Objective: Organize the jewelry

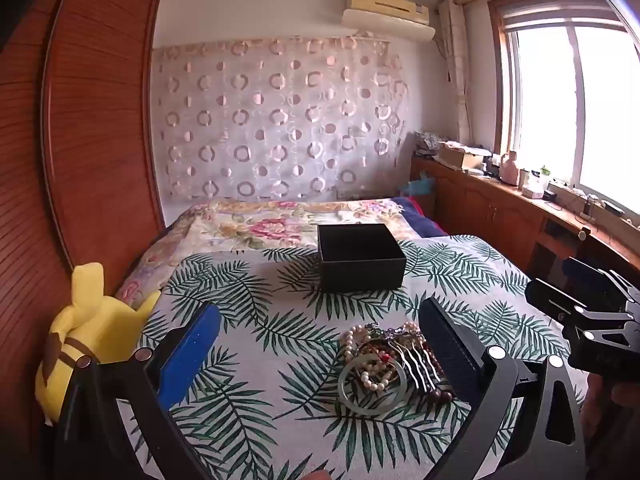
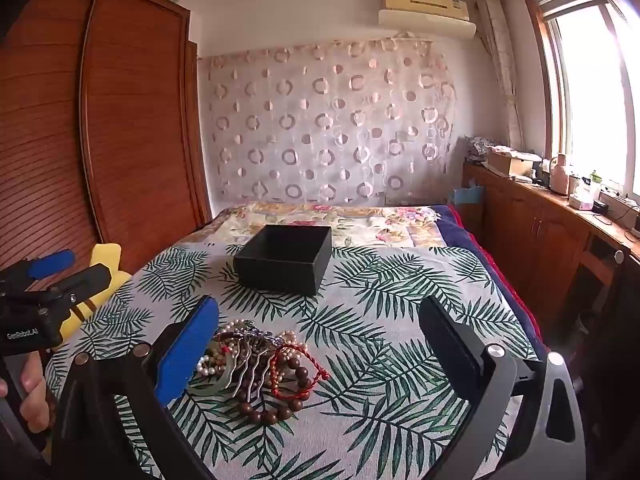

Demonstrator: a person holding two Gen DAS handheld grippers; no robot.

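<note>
The jewelry pile [image 2: 260, 364] is lying by the right gripper [image 2: 320, 344]'s left finger, both grippers' fingers gaping empty, left gripper [image 1: 320, 344] equally near

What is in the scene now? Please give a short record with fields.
surface: leaf-print cloth on a bed
container: black box, open, no lid on it
jewelry: pile of jewelry, on the cloth, outside the box
left hand-held gripper: open, holds nothing
right hand-held gripper: open, holds nothing
beside the bed: yellow plush toy
</note>
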